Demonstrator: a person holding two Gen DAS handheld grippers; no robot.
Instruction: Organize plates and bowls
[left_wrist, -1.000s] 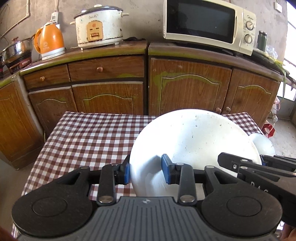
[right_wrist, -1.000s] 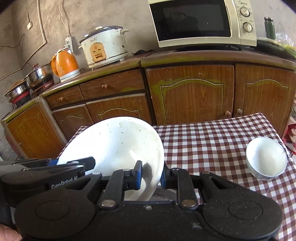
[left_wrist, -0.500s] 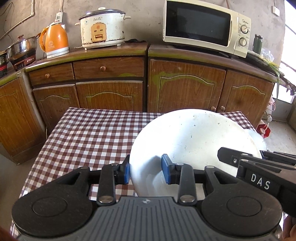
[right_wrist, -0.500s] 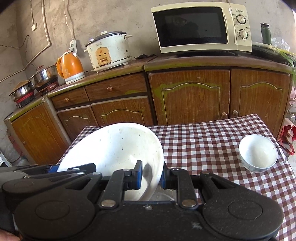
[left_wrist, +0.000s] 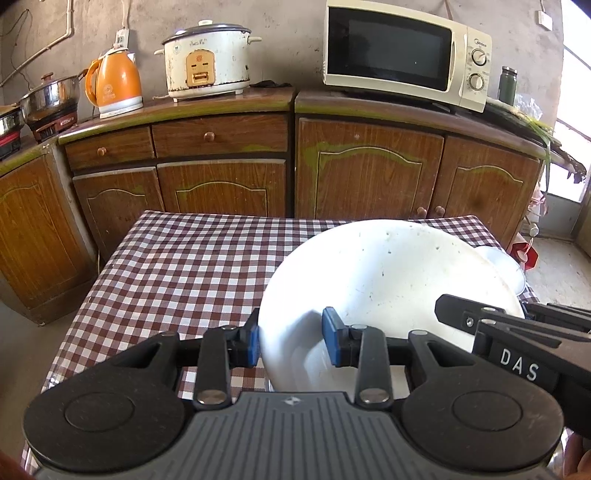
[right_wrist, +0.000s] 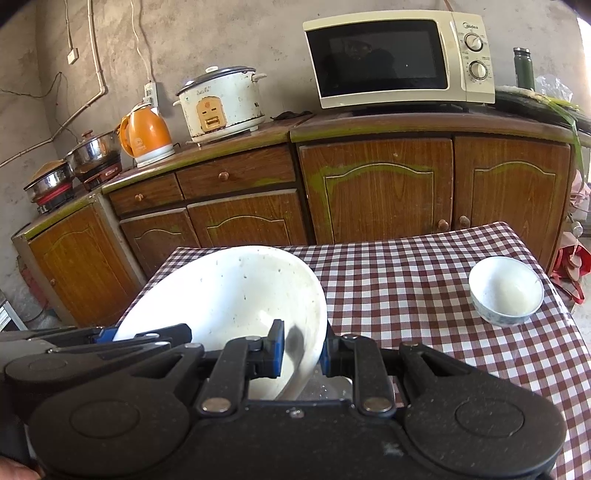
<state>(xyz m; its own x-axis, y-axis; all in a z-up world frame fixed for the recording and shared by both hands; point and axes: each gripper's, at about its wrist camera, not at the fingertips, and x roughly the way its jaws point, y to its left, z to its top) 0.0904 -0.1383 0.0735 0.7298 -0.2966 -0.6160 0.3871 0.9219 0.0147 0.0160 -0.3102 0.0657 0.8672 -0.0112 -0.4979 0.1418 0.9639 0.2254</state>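
Grippers, left (left_wrist: 291, 341) and right (right_wrist: 301, 347), stay clamped on the large white plastic basin (left_wrist: 384, 291), drawing it back from the cabinets, away from the small white bowl (right_wrist: 506, 290).

Large white bowl (right_wrist: 236, 295) tilted; small bowl (right_wrist: 505, 290) upright.

I'm looking at a home kitchen here. Wooden cabinets (left_wrist: 221, 192), microwave (left_wrist: 402, 55), rice cooker (left_wrist: 207, 62), orange kettle (left_wrist: 114, 85). Checkered cloth on the tabletop (left_wrist: 184, 266).

small bowl (left_wrist: 511, 266) mostly hidden behind large bowl (left_wrist: 388, 288), pots (left_wrist: 33, 103) cut off
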